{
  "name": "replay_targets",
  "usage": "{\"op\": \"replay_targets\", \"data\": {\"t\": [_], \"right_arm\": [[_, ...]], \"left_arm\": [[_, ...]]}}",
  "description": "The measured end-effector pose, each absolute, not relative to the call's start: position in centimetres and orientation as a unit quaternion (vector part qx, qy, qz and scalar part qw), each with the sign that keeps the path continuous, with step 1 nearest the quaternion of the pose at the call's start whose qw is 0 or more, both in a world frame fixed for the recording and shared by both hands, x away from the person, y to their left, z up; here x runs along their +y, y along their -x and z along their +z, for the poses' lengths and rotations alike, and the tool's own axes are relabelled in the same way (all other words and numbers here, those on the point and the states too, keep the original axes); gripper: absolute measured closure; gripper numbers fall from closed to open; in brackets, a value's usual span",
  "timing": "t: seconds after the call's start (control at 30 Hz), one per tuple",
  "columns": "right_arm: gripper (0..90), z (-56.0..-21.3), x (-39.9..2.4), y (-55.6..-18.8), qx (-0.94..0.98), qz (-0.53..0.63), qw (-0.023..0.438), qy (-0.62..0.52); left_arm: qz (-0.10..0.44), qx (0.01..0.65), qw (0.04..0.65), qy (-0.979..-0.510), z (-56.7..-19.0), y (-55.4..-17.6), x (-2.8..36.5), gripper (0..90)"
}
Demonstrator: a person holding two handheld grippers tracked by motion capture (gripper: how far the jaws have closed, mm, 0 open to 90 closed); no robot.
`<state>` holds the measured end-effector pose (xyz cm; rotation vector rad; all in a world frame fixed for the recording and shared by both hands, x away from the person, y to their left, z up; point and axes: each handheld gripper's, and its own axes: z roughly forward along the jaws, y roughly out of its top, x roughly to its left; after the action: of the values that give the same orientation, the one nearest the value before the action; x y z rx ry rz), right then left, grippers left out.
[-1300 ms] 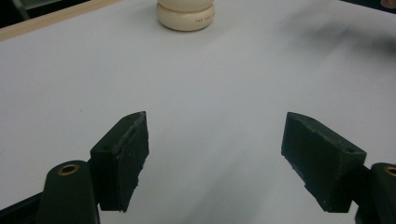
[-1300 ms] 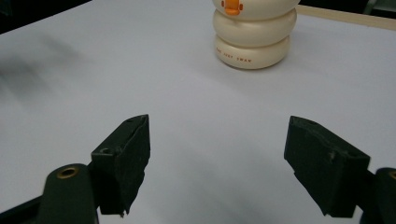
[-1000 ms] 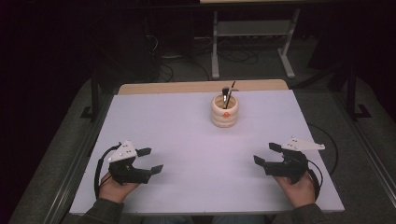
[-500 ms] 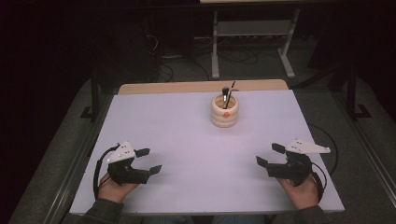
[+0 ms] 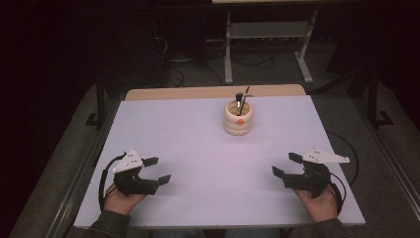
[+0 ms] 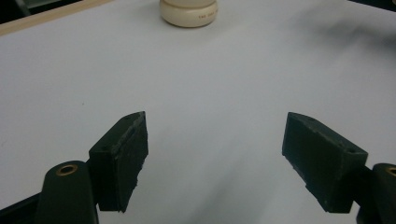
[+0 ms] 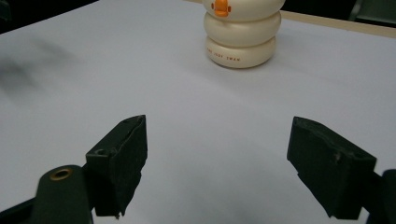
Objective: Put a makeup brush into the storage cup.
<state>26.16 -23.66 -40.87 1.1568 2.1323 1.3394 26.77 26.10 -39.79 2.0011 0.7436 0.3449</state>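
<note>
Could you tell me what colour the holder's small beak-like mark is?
Orange, on the cream holder; clearest in the right gripper view.

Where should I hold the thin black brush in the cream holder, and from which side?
Probably pinch the black brush by its bare upper end, coming from above: only that part rises out of the ribbed holder, leaning slightly, and the open right hand-held gripper could reach it.

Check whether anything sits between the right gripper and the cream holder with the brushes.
Nothing visible does. The right gripper, jaws open, faces the cream ringed holder across bare white tabletop. The right gripper view shows the same open stretch up to the holder.
</note>
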Motion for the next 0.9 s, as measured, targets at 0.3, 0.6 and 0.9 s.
{"op": "replay_targets", "data": {"t": [0.3,0.6,0.9], "right_arm": [[19.6,-40.8,-23.64,-26.05,0.756,0.476,0.186,-0.41],[19.6,-40.4,-24.01,-26.0,0.753,0.477,0.197,-0.408],[19.7,-40.3,-23.95,-25.92,0.756,0.474,0.202,-0.404]], "left_arm": [[0.14,0.302,0.469,-0.818,-39.78,-26.86,26.1,22.2],[0.141,0.303,0.471,-0.816,-39.75,-26.92,26.16,22.2],[0.142,0.303,0.472,-0.816,-39.69,-26.89,26.18,22.2]]}}
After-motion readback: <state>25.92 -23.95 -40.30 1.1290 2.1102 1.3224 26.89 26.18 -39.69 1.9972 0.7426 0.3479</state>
